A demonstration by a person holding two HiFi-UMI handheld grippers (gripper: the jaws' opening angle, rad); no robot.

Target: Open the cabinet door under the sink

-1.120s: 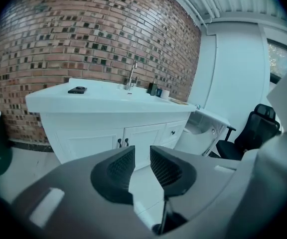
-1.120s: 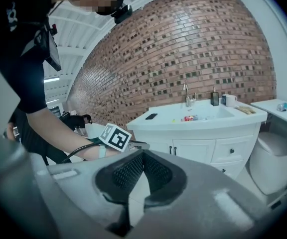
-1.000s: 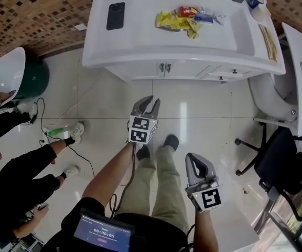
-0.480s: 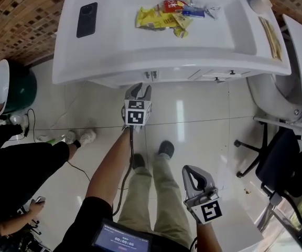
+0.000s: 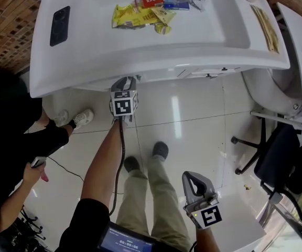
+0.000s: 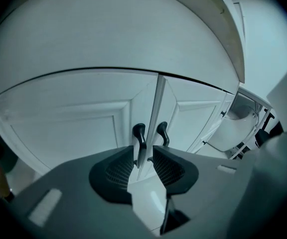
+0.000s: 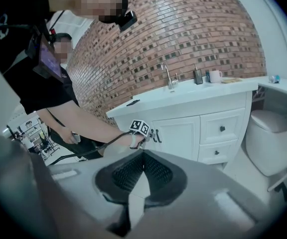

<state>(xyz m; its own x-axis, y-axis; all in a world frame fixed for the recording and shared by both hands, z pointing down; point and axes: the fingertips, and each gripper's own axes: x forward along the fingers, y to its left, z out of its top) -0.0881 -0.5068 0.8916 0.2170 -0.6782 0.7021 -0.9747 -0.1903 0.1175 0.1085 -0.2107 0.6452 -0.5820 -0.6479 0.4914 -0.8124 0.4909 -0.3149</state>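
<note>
The white cabinet under the sink has two doors [image 6: 78, 128] that meet at a centre seam, each with a dark curved handle. My left gripper [image 6: 143, 166] is open right in front of them. The left handle [image 6: 139, 136] lines up with the gap between the pads, which do not press on it. The right handle [image 6: 162, 132] is just beside it. In the head view the left gripper [image 5: 123, 82] reaches under the counter edge [image 5: 156, 62]. My right gripper [image 5: 195, 181] hangs back by my legs, shut and holding nothing. From there it sees the cabinet [image 7: 178, 133] and the left gripper [image 7: 148, 136].
On the counter lie a black phone [image 5: 59, 26] and several snack packets [image 5: 140, 12]. Two drawers [image 7: 222, 128] sit right of the doors. A toilet [image 5: 274, 91] and an office chair [image 5: 282, 161] stand at the right. Another person [image 5: 14, 135] crouches at the left.
My left gripper has gone forward and down from above my feet to the cabinet doors. The right gripper has sunk a little. The counter now fills more of the head view.
</note>
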